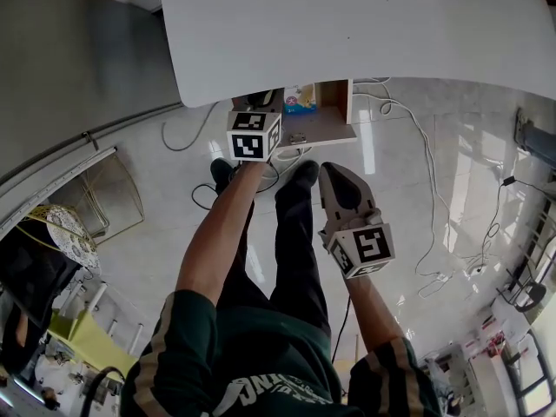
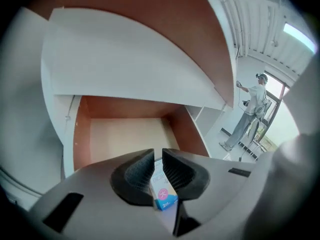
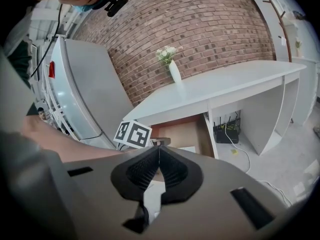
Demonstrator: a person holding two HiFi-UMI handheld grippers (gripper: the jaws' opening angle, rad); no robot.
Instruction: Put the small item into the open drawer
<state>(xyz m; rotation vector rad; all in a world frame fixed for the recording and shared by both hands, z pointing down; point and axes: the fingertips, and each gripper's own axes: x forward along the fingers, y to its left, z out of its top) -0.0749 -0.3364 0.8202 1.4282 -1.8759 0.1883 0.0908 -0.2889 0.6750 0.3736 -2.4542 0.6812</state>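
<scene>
White-and-blue box (image 2: 163, 190) pinched in left tongs (image 2: 158, 156), facing open drawer (image 2: 125, 134).
Right tongs (image 3: 159, 151) pressed tight together, empty.

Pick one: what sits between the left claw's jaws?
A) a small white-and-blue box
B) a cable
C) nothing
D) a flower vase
A: in the left gripper view the left claw is shut on the box, its pads pressing on both sides, with the open drawer beyond it.
</scene>
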